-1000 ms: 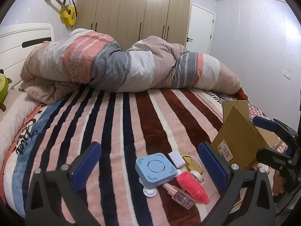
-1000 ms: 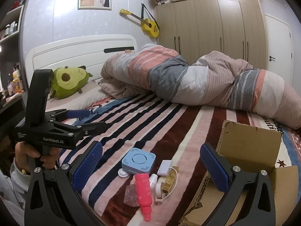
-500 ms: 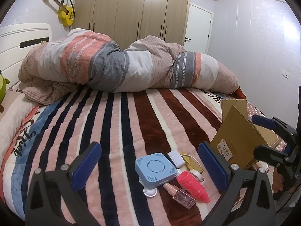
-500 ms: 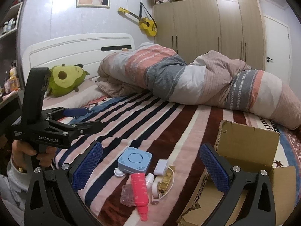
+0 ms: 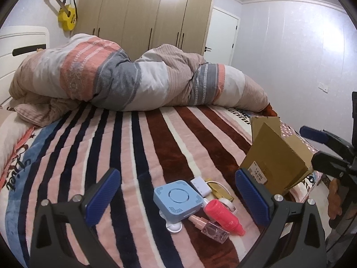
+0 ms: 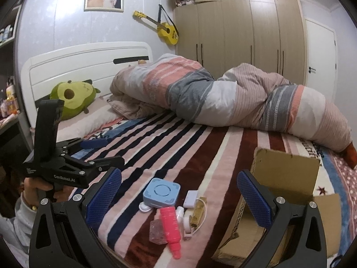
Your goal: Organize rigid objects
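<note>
**Nothing boxed yet, both tools empty**

We are judging the task as barely started: every item is lying in one cluster on the bed [image 5: 156,138], just left of the box [image 6: 287,178]. In the pile we are seeing the blue unit [image 5: 177,199], the pink bottle [image 5: 223,217], a clear bottle [image 5: 214,231], a white adapter [image 5: 200,185], a gold piece [image 5: 219,192] and a white disc [image 5: 174,226], several of them touching or overlapping. As far as the right view is showing, the box is holding nothing, though its bottom is hidden.

We are holding the left tool [image 5: 176,198] spread wide, gripping nothing, hanging above the pile. The right tool [image 6: 178,198] is equally released and touching nothing.
</note>
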